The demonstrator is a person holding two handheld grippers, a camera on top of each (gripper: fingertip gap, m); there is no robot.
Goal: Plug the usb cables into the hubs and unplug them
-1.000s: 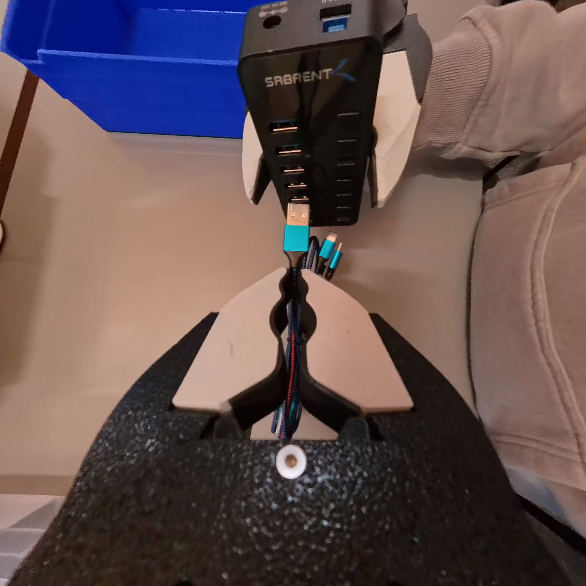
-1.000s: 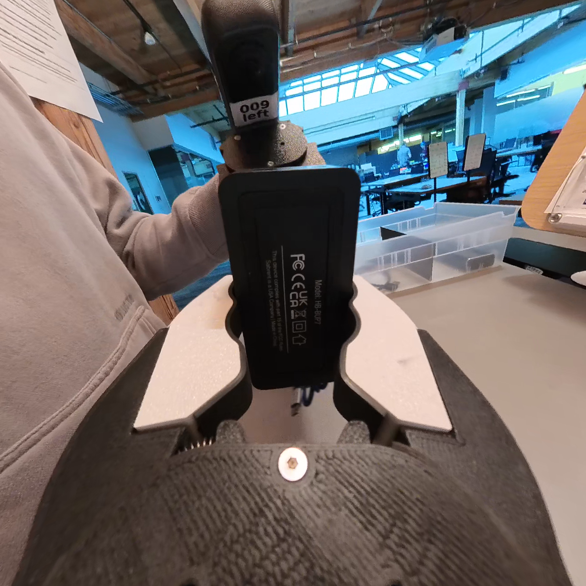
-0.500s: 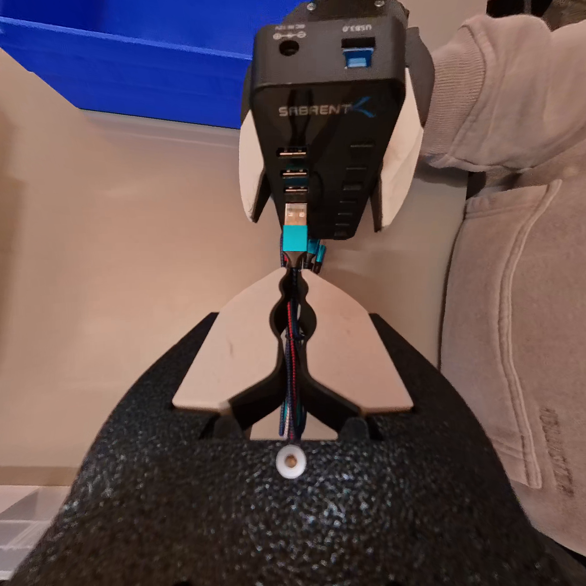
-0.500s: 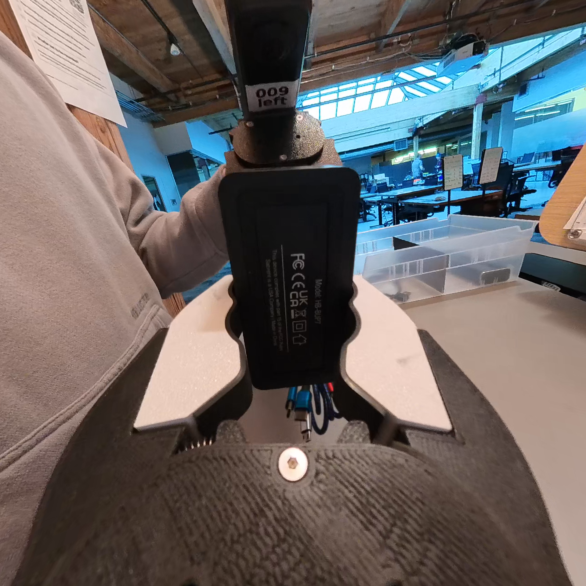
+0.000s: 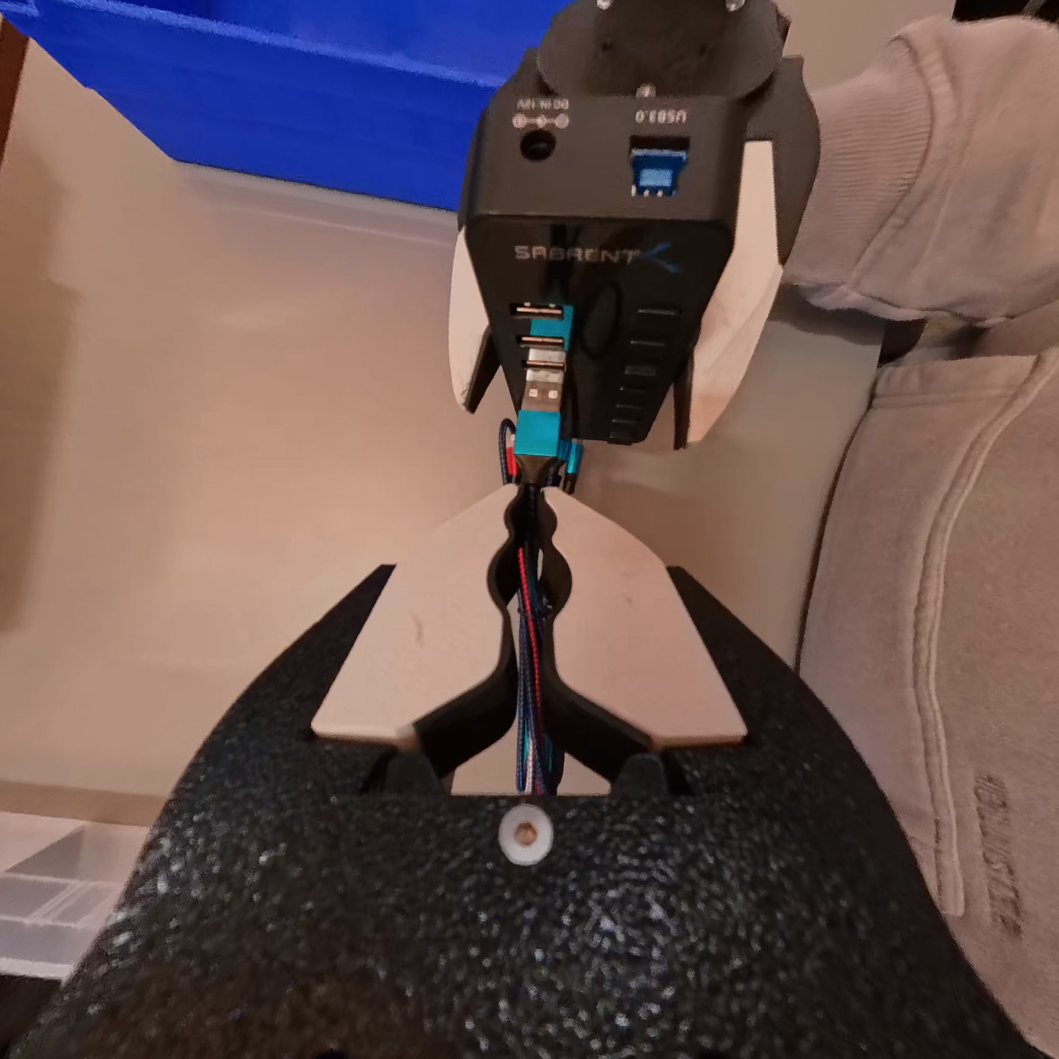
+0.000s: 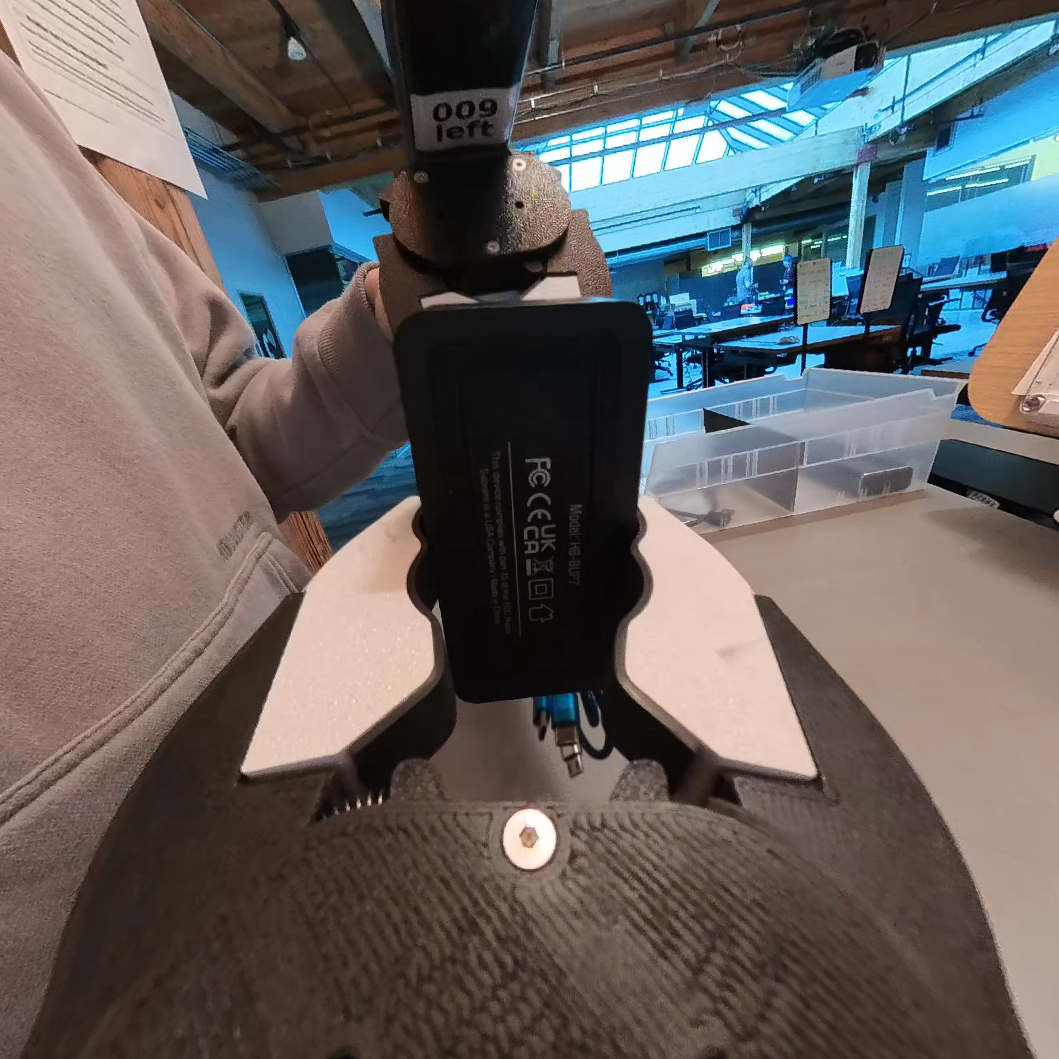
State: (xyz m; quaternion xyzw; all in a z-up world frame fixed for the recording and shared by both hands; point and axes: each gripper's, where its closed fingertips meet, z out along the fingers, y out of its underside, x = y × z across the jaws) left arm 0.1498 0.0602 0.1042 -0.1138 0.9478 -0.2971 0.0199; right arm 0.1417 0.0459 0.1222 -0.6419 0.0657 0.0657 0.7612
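Insertion step in hand: the teal-shelled metal USB-A plug (image 5: 541, 412) on its braided blue-red cable (image 5: 530, 659) projects beyond the left gripper (image 5: 530, 493), whose jaws are clamped on the cable. Its tip meets the port column of the glossy black rectangular USB hub (image 5: 596, 269), which the right gripper (image 6: 527, 567) has clamped between its jaws. Seating looks incomplete; next comes a straight, aligned push. Only the right wrist view shows the hub's underside and spare connectors (image 6: 564, 728) dangling beneath.

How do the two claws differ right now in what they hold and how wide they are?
The left claw is nearly closed, pinching the thin braided usb cable just behind its teal plug; the right claw is spread wide around the black hub. The cable runs lengthwise through the left claw, while the hub stands out past the right claw's fingertips. Both are black with pale fingers, and both are gripping something.
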